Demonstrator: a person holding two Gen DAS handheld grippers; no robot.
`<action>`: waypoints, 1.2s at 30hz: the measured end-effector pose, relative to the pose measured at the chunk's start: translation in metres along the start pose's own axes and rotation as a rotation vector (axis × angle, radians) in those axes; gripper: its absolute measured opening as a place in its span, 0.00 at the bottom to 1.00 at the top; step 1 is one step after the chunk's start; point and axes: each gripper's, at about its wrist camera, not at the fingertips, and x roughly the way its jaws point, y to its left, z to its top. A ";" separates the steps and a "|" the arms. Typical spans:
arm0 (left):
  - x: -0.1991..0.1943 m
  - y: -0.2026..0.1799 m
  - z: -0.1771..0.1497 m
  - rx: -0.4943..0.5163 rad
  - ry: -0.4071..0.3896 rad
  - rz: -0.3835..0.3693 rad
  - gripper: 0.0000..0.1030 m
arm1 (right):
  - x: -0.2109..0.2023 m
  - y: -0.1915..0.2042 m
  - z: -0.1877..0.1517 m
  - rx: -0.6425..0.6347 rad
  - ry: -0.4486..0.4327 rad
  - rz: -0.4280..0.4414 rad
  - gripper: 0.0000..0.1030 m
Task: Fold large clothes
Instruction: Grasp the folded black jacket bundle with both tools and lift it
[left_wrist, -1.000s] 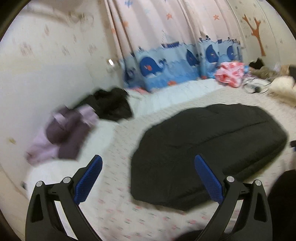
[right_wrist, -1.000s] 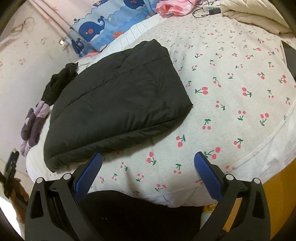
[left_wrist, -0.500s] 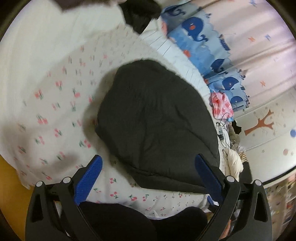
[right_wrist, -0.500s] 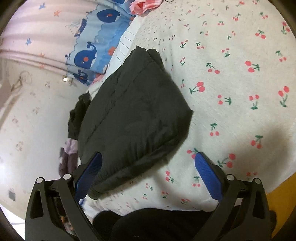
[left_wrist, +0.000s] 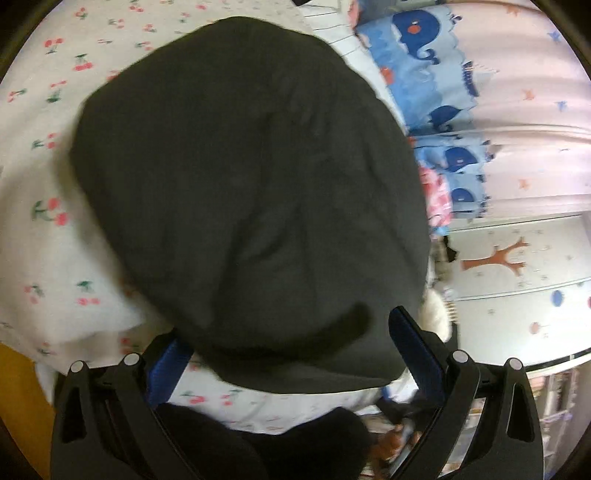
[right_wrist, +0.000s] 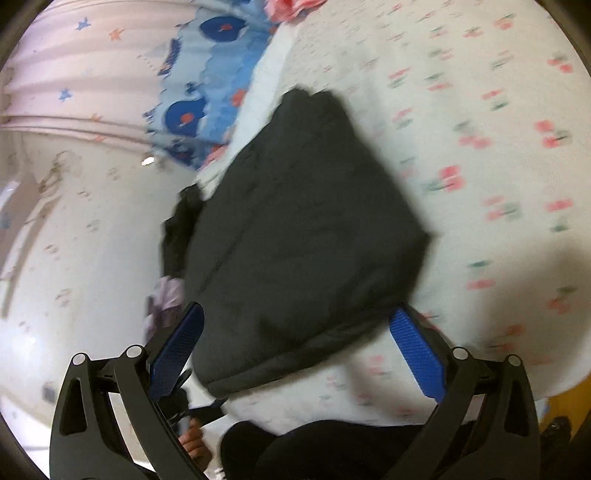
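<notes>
**Black padded jacket lies folded on the bed, both claws spread wide at its near edge**

A black padded jacket (left_wrist: 251, 192) lies folded into a thick, rounded bundle on the bed (left_wrist: 40, 155), which is covered by a white sheet printed with small red cherries. The bundle sits toward the near edge of the bed, on the side closer to the wall; the sheet on its other side, toward the far right of the right wrist view, is bare cherry print (right_wrist: 498, 147).

The left claw (left_wrist: 291, 347) is released, its two blue-padded fingers (left_wrist: 413, 347) spread wide apart. The jacket's near edge bulges between them and hides most of the left pad; whether either pad touches the fabric cannot be told. The right claw (right_wrist: 295, 343) is likewise released, its blue pads (right_wrist: 413, 350) standing to either side of the jacket's near corner (right_wrist: 306, 236), with nothing gripped between them.

Beyond the far edge of the bed hangs a pale pink curtain (left_wrist: 524, 110) with stars and a blue whale border (right_wrist: 199, 107). A pink patterned item (left_wrist: 437, 199) lies at the far end of the bed near the curtain. Beside the jacket, toward the wall, are a dark garment (right_wrist: 181, 225) and a lilac one (right_wrist: 166, 295). A brown tree decal (left_wrist: 498, 256) shows on the wall. Both views are blurred by motion. The person's dark-clad legs (right_wrist: 332, 450) fill the bottom of the frame at the bed's near edge.
</notes>
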 end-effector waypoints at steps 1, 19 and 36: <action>0.000 -0.003 0.001 0.004 -0.002 0.005 0.93 | 0.010 0.001 -0.003 0.005 0.038 -0.004 0.94; 0.028 0.008 -0.003 -0.146 -0.022 -0.158 0.93 | 0.031 0.078 0.035 -0.053 -0.007 0.214 0.94; 0.010 -0.017 0.021 -0.118 -0.208 -0.092 0.27 | 0.031 0.033 0.052 -0.022 -0.136 0.105 0.31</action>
